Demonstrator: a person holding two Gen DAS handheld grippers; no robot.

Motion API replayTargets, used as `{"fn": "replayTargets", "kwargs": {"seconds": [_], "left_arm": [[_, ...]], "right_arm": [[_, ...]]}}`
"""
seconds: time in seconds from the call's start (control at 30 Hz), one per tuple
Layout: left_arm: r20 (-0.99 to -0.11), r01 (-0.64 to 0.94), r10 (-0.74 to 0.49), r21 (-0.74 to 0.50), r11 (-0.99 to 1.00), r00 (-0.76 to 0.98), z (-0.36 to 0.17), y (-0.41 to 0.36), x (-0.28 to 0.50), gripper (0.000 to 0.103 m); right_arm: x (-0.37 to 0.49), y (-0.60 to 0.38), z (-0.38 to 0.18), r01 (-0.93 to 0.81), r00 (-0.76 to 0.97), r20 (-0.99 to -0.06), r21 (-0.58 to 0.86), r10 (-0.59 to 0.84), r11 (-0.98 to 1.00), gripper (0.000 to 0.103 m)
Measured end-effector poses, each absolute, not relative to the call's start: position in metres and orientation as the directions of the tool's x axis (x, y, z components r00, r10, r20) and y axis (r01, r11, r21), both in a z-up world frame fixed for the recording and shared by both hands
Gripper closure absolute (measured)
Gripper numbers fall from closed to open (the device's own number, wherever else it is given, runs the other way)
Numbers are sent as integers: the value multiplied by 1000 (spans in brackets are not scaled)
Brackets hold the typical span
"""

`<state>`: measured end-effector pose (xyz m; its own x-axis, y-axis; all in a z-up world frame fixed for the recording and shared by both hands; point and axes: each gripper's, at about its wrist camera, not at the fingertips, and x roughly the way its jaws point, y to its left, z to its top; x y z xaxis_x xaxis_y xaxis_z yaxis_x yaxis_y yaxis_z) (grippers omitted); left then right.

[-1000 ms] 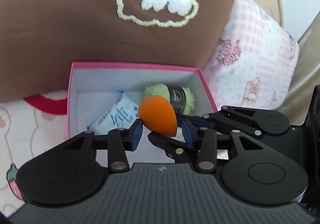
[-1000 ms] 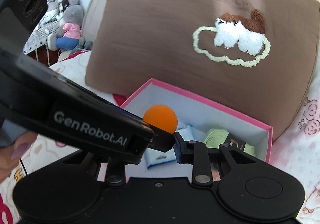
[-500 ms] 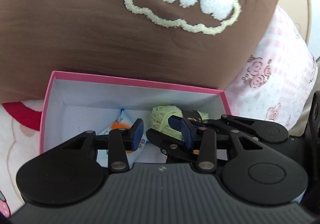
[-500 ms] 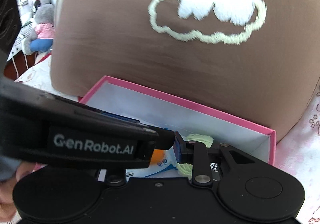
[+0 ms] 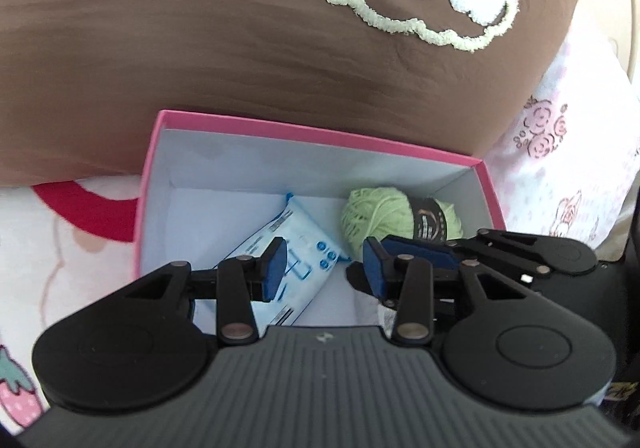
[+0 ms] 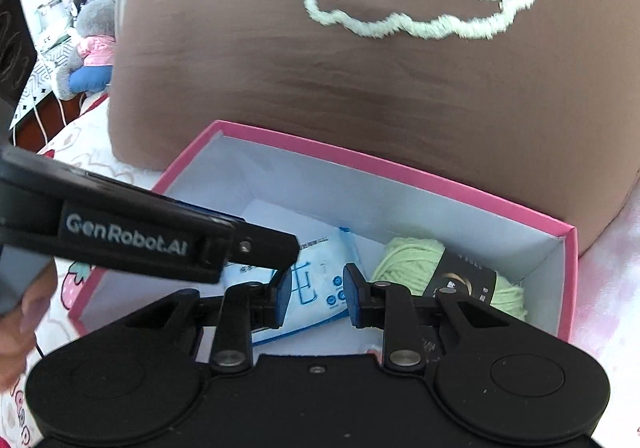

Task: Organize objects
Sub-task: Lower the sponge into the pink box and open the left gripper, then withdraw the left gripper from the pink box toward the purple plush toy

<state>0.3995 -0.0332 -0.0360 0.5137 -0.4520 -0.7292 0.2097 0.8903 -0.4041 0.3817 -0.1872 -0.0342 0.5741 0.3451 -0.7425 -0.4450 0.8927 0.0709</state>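
A pink box with a white inside stands on the bed against a brown pillow. In it lie a blue-and-white tissue packet and a light green yarn ball with a black label. My left gripper hangs over the box's near part, its blue pads a little apart and empty. My right gripper is just beside it, its pads drawn close with nothing between them. One left finger crosses the right wrist view. No orange sponge is in sight.
The brown pillow with a stitched cloud rises right behind the box. A pink patterned pillow lies to the right, and printed bedding to the left. A plush toy sits far left. A hand shows at the left edge.
The orange egg-shaped sponge held up between the fingers a second ago dropped onto the packet and is now out of sight. Both grippers sank closer to the box.
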Motion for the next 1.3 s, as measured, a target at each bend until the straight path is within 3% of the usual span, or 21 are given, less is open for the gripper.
{"fn": "replayTargets", "kwargs": {"seconds": [0.57, 0.73, 0.87, 1.13, 1.3], "left_arm": [[-749, 217, -387, -321, 922, 538, 21, -13, 343, 61], [-754, 208, -367, -303, 930, 545, 37, -11, 322, 60], [-756, 218, -358, -285, 934, 548, 51, -10, 299, 59], [-773, 253, -367, -272, 928, 517, 66, -4, 262, 51], [-776, 270, -387, -286, 920, 498, 71, -11, 252, 50]], "right_arm": [[325, -189, 18, -496, 593, -720, 26, 360, 868, 70], [303, -205, 26, -493, 607, -707, 23, 363, 870, 56], [291, -220, 31, -452, 613, -693, 87, 379, 888, 55], [255, -227, 44, -446, 628, -686, 67, 366, 892, 45], [239, -230, 51, -428, 646, -677, 62, 353, 902, 45]]}}
